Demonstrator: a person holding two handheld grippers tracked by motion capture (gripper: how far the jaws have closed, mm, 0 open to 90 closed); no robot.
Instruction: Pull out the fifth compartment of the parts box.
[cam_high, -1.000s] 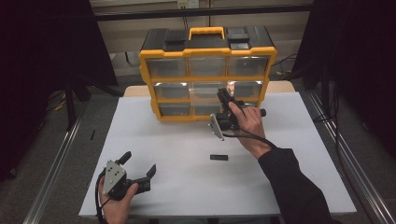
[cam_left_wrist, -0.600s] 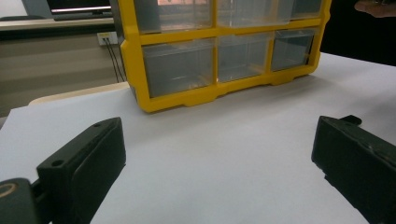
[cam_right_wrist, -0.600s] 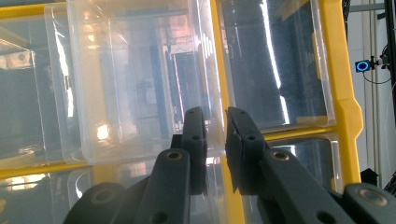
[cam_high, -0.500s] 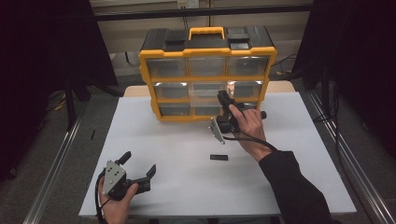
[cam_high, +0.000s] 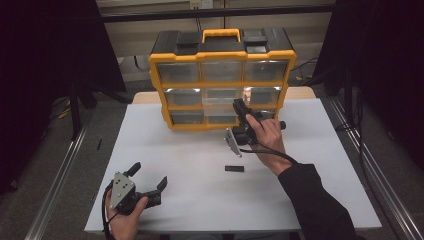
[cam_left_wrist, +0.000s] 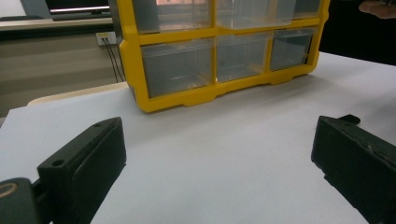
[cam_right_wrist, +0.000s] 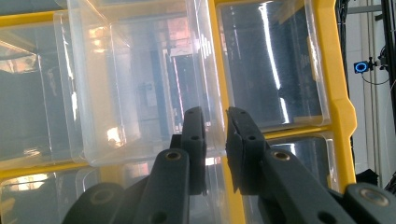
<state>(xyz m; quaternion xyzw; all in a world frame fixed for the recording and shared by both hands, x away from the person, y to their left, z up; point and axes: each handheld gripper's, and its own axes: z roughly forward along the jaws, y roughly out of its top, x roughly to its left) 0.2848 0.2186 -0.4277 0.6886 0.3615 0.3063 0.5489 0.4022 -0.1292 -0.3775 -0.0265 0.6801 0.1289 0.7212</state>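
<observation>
Drawers of clear plastic fill the yellow organiser (cam_high: 220, 82) that stands upright at the far edge of the white desk (cam_high: 190, 165) in the high view; the right tongs (cam_high: 241, 107) reach against its front, at the middle row toward the right, with the person's right hand (cam_high: 265, 137) wrapped round the body and a dark sleeve (cam_high: 315, 200) behind it. A small black piece (cam_high: 234, 168) lies flat on the desk just short of that hand, apart from everything else. The left tongs (cam_high: 147, 175) rest low at the near left corner — released, jaws spread wide, nothing between them — held by the left hand (cam_high: 125, 220). In the left gripper view the two black jaws stand far apart over bare desk, and the organiser's bottom row of drawers (cam_left_wrist: 219, 60) sits well ahead of them. In the right gripper view the jaws are clenched on the side wall of a clear drawer (cam_right_wrist: 140, 84) that is pulled partly out of the yellow frame (cam_right_wrist: 334, 84) — the thin plastic wall sits pinched between the two pads, with the neighbouring drawer (cam_right_wrist: 271, 65) flush in its slot to the right.
</observation>
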